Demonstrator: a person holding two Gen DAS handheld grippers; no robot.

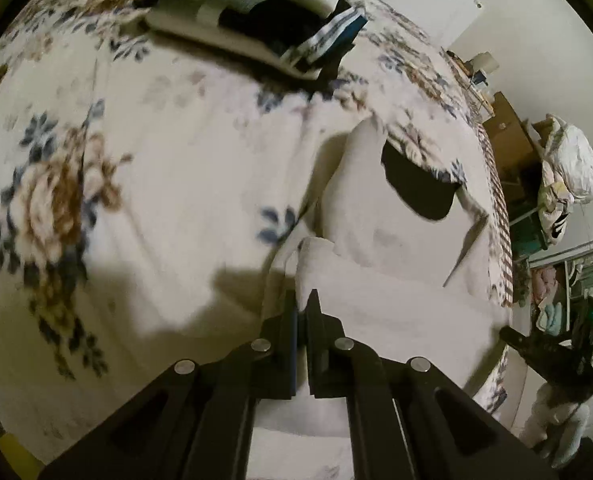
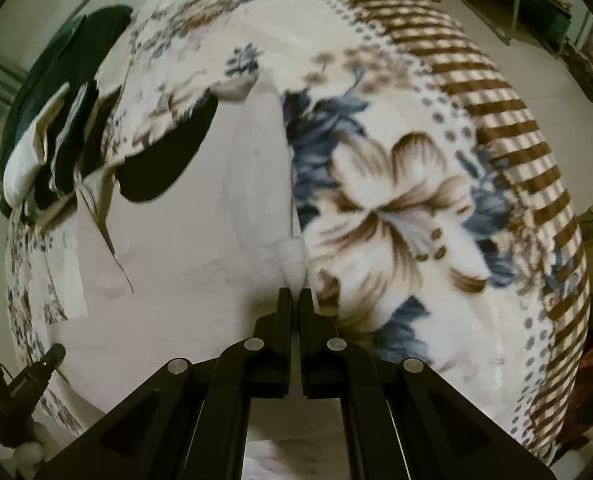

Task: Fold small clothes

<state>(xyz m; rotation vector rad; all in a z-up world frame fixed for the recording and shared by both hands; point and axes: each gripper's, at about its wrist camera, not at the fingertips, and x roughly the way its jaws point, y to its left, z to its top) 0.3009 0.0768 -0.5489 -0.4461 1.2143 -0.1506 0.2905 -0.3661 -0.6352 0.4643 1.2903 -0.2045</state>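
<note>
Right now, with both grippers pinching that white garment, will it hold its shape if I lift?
Probably not: the white garment already sags and creases between the left gripper and right gripper. Its fleecy edge likely resists slipping. It looks light, so it should drape.

White garment (image 1: 376, 216) on blue-brown floral blanket (image 1: 156, 140).

Both tongs (image 1: 303, 300) (image 2: 295, 296) clamped tight
</note>
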